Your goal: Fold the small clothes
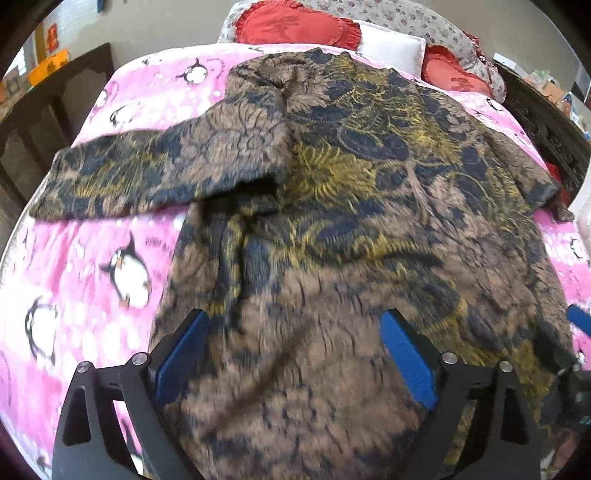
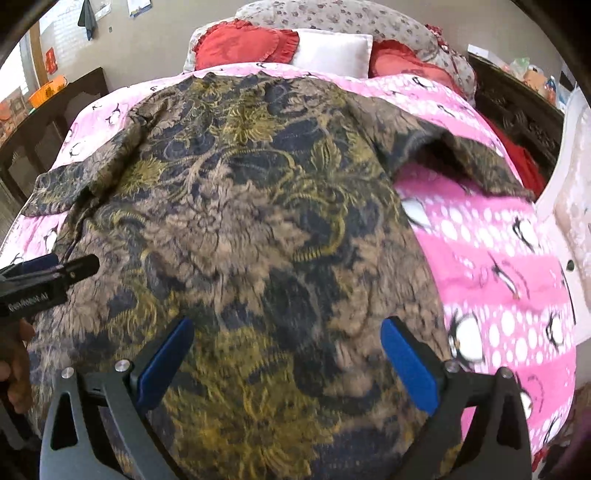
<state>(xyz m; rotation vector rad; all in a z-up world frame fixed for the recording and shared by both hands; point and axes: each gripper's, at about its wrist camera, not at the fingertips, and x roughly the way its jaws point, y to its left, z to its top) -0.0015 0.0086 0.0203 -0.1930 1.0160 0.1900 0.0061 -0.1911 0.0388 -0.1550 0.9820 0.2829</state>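
A brown, navy and gold patterned shirt lies spread flat on a pink penguin blanket, collar toward the pillows. One sleeve stretches out to the left, the other to the right. My left gripper hovers open over the shirt's lower left part, its blue pads wide apart and no cloth pinched. My right gripper stands open over the lower right part, also empty. In the right wrist view the left gripper shows at the left edge, with a hand below it.
Red heart-shaped cushions and a white pillow lie at the head of the bed. Dark wooden furniture stands left of the bed, a dark carved piece to the right. A white panel borders the right side.
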